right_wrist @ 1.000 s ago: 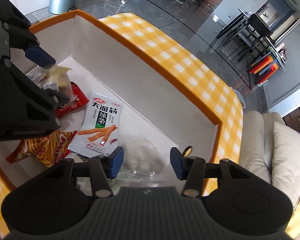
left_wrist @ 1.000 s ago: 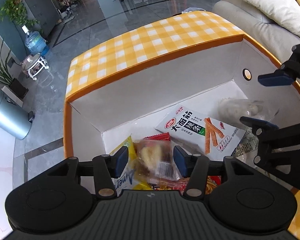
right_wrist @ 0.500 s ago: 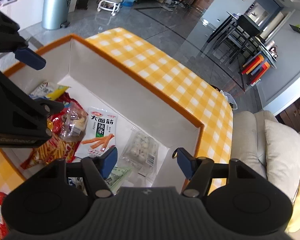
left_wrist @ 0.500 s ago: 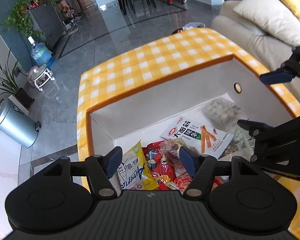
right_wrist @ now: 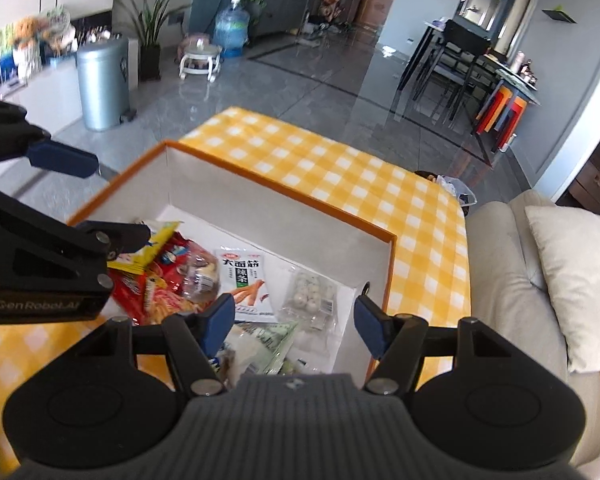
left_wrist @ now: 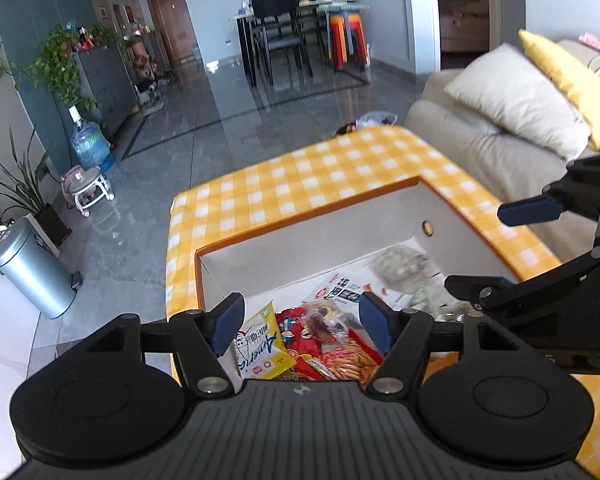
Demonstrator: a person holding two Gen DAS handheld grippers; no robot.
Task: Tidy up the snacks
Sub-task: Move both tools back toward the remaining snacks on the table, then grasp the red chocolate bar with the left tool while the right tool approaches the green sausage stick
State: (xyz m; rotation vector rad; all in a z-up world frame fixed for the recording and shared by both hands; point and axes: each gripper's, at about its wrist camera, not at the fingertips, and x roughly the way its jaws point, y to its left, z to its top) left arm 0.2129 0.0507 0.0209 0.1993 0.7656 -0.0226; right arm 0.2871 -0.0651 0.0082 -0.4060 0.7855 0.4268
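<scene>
Left gripper [left_wrist: 302,328] spread wide, holding nothing, above the left end of the box [right_wrist: 284,190]. Below it: glossy yellow packet [left_wrist: 260,350], crinkly red fries bag [left_wrist: 340,356], small clear wrapped snack [left_wrist: 322,318]. Mid-floor lies a flat white spicy-strip packet [right_wrist: 242,276], long axis running away from the grippers. Right of it, a clear tray of pale balls [right_wrist: 310,294]. Right gripper [right_wrist: 294,322] also spread and unloaded, directly over that tray and a green-white packet [right_wrist: 268,342], so nearer them. All snacks sit inside the white-walled, orange-rimmed cardboard box on the checked cloth [right_wrist: 340,176].

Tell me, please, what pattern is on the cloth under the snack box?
Yellow-and-white checks on the cloth, clearest in the right wrist view.
</scene>
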